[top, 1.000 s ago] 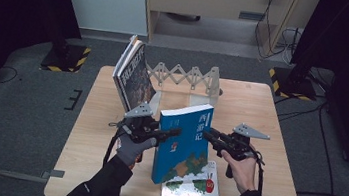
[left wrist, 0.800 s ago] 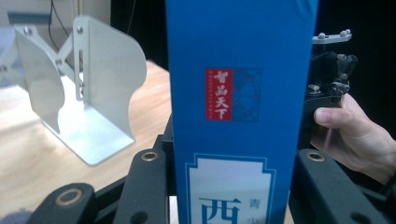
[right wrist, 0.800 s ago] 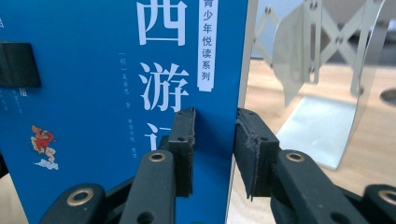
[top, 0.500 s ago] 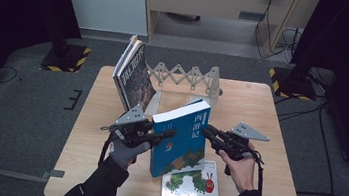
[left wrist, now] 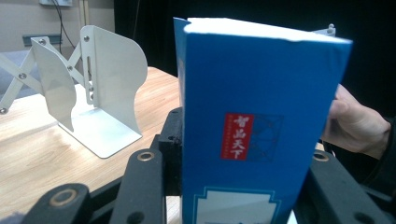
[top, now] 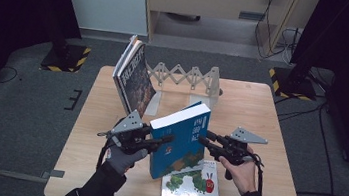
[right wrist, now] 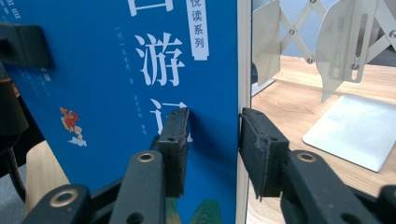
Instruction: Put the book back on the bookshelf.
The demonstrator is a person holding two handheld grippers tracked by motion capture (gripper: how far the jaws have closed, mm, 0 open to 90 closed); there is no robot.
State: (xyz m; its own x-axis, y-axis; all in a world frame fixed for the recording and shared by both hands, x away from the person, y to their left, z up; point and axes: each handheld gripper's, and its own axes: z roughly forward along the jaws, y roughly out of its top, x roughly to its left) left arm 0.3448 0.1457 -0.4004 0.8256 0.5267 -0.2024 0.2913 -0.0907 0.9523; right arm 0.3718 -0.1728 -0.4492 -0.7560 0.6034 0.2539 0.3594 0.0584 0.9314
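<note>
Over the pale wooden table point(top: 271, 115), I saw both hand-held grippers, left point(top: 165, 139) and right point(top: 203, 139), pinching the upright blue paperback book point(top: 182, 139); right jaws had just eased.

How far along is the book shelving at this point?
Done: two books lean at the rack's left end. In hand: the blue book stands tilted, with the left gripper and right gripper clamping its opposite edges. Left: racking it, then the caterpillar picture book lying flat.

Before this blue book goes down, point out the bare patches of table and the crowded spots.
Bare wood lies on the table right of the folding rack, and on its left edge beside the leaning books. Crowded: the front middle, where both grippers hold the blue book above the caterpillar book.
</note>
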